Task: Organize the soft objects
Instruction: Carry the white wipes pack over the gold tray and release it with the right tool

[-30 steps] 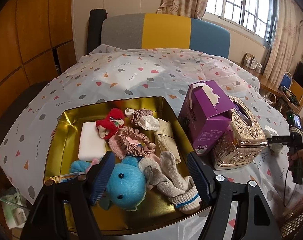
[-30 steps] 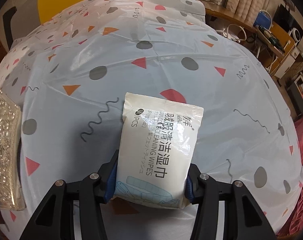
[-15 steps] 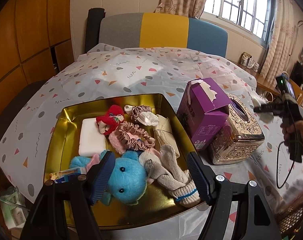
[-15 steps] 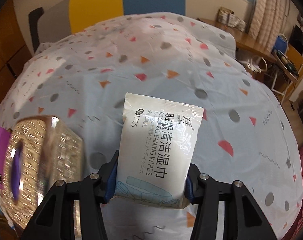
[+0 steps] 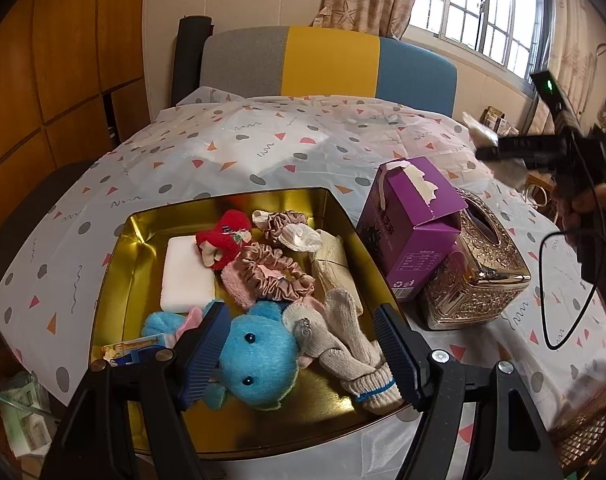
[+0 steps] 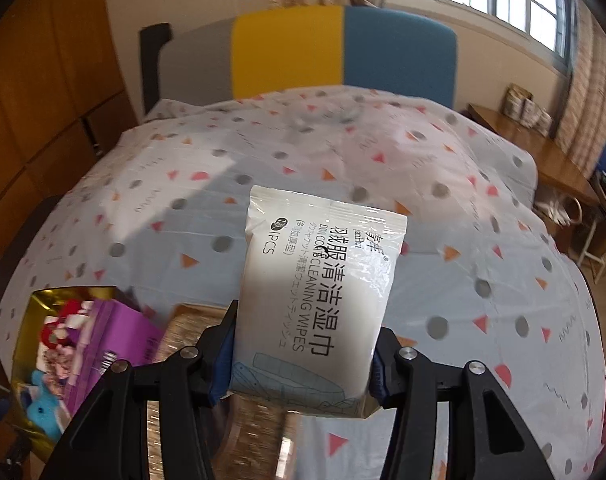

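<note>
Bare tablecloth (image 6: 483,240) far and right; right gripper (image 6: 299,360) clamps wipes pack (image 6: 319,292); left gripper (image 5: 299,356) open, empty, over gold tray (image 5: 115,280).

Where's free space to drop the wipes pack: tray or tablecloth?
The gold tray is crowded: only its bare strip along the left wall beside the white sponge is free. The tablecloth is open between the tray's far rim and the chair. The wipes pack is clamped in the right gripper.
</note>
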Demonstrator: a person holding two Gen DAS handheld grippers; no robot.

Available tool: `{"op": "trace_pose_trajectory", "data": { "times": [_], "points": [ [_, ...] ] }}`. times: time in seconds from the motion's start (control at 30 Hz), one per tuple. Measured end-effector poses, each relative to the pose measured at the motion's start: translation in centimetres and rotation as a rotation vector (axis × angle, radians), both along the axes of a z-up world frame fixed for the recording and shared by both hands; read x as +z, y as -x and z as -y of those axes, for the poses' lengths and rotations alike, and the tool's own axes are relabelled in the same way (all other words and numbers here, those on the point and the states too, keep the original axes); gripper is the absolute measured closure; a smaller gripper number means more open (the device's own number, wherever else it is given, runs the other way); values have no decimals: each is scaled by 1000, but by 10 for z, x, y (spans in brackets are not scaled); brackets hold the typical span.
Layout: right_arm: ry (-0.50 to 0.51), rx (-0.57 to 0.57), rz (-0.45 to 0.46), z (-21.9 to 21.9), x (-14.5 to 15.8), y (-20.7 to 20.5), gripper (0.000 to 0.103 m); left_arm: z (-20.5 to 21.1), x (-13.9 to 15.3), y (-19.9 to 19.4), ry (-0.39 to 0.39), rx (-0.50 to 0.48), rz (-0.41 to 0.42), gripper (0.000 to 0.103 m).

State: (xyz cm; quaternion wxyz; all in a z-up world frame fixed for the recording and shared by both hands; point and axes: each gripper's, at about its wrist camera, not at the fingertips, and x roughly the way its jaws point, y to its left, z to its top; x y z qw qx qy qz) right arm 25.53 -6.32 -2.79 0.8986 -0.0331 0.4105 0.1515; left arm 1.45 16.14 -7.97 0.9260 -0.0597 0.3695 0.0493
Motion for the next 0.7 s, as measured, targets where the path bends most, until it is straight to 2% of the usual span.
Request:
{"op": "trace_pose_trajectory", "data": {
  "times": [0.2,0.37,0.7],
  "points": [
    [-19,148,54,-53,23,21,50,-8,0,3,2,18,5,28],
    [-20,276,85,-94,30,49,50,-20,1,8,3,55,11,28],
    [-22,451,63,-130,11,110,50,-47,4,19,-1,139,28,28]
  ]
}}
